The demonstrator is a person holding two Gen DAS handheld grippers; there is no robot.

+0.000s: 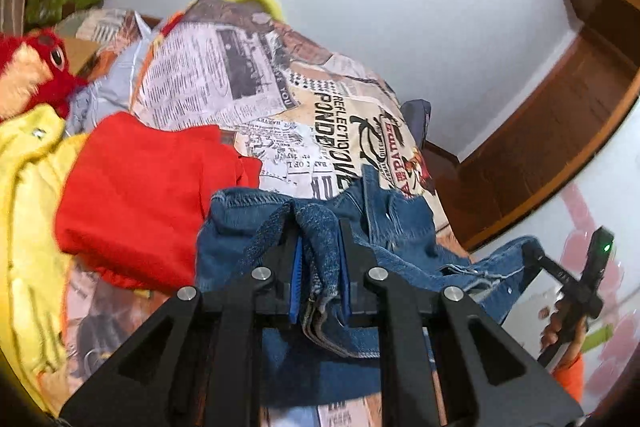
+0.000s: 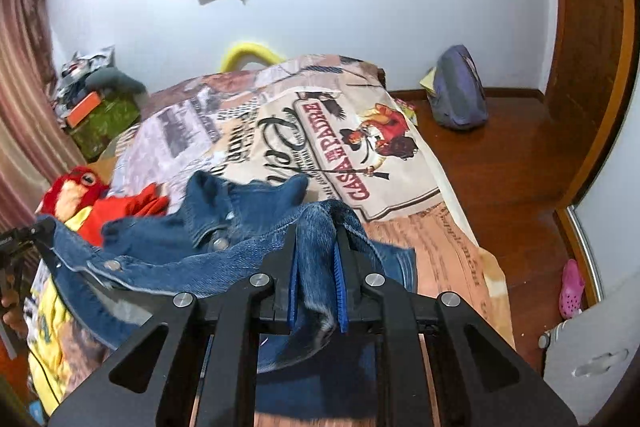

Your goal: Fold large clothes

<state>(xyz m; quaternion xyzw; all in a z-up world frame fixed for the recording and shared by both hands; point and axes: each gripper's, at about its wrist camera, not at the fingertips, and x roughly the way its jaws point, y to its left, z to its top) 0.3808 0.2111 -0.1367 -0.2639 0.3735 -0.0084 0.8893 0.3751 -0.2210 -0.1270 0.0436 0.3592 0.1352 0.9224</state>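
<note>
The denim jacket [image 2: 192, 243] hides much of itself behind both linkages, its lower part cut off, hanging above the printed bedspread [image 2: 360, 155] between the left gripper [image 1: 320, 247] and right gripper [image 2: 316, 251], each clamped on a bunched fold

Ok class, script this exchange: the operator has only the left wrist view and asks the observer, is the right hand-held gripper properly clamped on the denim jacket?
Observer: Yes. The right hand-held gripper is shut on a bunched fold of the denim jacket, with cloth squeezed between its blue pads.
Operator: What part of the jacket can you see?
Observer: The collar is spread open, and a metal snap button shows just below it.
Operator: Anything on the floor by the bed?
Observer: A pink clog lies on the wooden floor, to the right of the bed.
</note>
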